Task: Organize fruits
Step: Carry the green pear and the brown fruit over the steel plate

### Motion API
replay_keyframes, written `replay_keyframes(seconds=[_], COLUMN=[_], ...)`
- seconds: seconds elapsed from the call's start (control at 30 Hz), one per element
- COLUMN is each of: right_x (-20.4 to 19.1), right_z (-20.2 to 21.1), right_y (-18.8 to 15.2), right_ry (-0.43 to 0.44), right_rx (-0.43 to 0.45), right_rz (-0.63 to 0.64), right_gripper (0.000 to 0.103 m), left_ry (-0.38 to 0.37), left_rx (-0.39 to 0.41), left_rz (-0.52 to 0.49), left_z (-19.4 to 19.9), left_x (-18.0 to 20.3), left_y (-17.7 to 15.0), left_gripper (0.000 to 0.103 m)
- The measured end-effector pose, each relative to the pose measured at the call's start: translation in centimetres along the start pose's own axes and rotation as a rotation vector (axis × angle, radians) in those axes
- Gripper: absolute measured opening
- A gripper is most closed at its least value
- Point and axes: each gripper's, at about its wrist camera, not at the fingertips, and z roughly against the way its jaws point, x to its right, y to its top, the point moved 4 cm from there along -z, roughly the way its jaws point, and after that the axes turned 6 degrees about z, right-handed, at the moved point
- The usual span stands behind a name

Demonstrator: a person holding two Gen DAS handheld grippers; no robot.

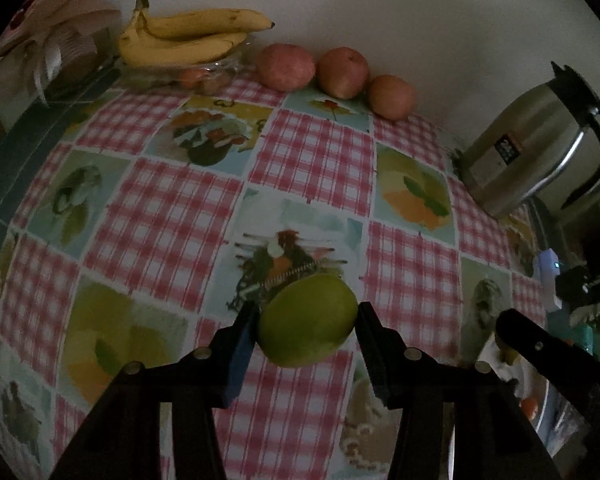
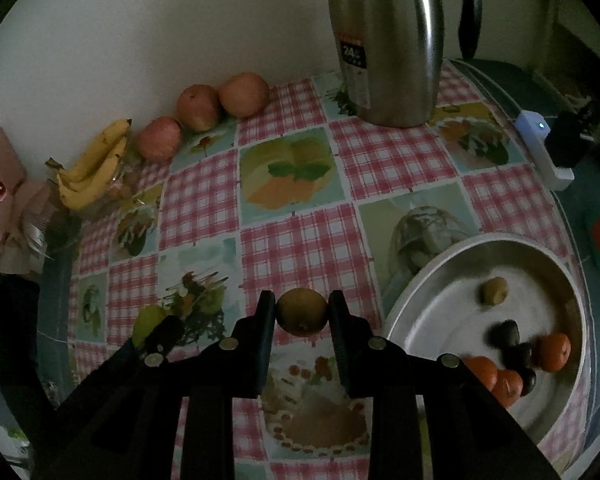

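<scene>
- Left claw (image 1: 308, 320) pinches a smooth green oval fruit (image 1: 308, 320), maybe a mango; it is held clear above the desk with the red-check picture cloth (image 1: 308, 152).
- The pads touch only the fruit's two sides and its lower end hangs free, so a tilt or jolt could let the round skin slip out; a drop would bruise it.
- Right claw (image 2: 301, 312) is pressed nearly together on a small round brownish-yellow fruit (image 2: 301, 312), also held above the cloth, just left of the round metal tray (image 2: 400, 308).
- This grip sits near the fingertips, so the small round fruit could pop out forward, then roll off toward the desk edge.
- The tray already holds small orange fruits (image 2: 554, 352), dark ones (image 2: 506, 334) and one brownish one (image 2: 495, 290). A fruit set down hard could knock them, or land on the rim and bounce out.
- The two claws are near each other, and the left one's finger shows at the lower left of the right wrist view. Crossing paths to the tray could make them clash.
- Tall steel kettle (image 2: 384, 40) stands at the back, well apart, so risk there is low.
- Yellow bananas (image 1: 188, 36) and three reddish apples (image 1: 342, 72) lie along the wall, untouched.
- Dim light, so the fruit types are only guesses.
</scene>
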Motion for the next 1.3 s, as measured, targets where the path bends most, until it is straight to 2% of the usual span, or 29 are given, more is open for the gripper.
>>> replay_keyframes(seconds=[0.23,0.47,0.77,1.1,1.3], right_x=[-0.5,-0.3,0.7,4.2,7.5], right_z=[1.4,2.4,4.5,4.6,4.5], right_y=[-1.8,-3.7,-5.7,-7.5,-7.2], right_ry=[-0.001,-0.004,-0.014,-0.027,-0.079], right_rx=[0.000,-0.012,0.013,-0.014,-0.018], right_rz=[0.014,0.020,0.023,-0.042,-0.109], right_gripper=[0.028,0.028,0.028,0.028,0.028], left_ry=[-0.027,-0.023,-0.037,-0.029,-0.035], left_rx=[0.001,-0.015,-0.024,-0.026,-0.046], left_rz=[-0.002,0.028,0.033,-0.047,-0.130], left_z=[2.0,2.5,3.6,4.2,3.6], left_x=[0.1,-1.0,-0.8,1.8,4.8], left_y=[-1.8,-3.4,-5.2,-7.4,-8.8], left_gripper=[0.053,0.053,0.053,0.053,0.053])
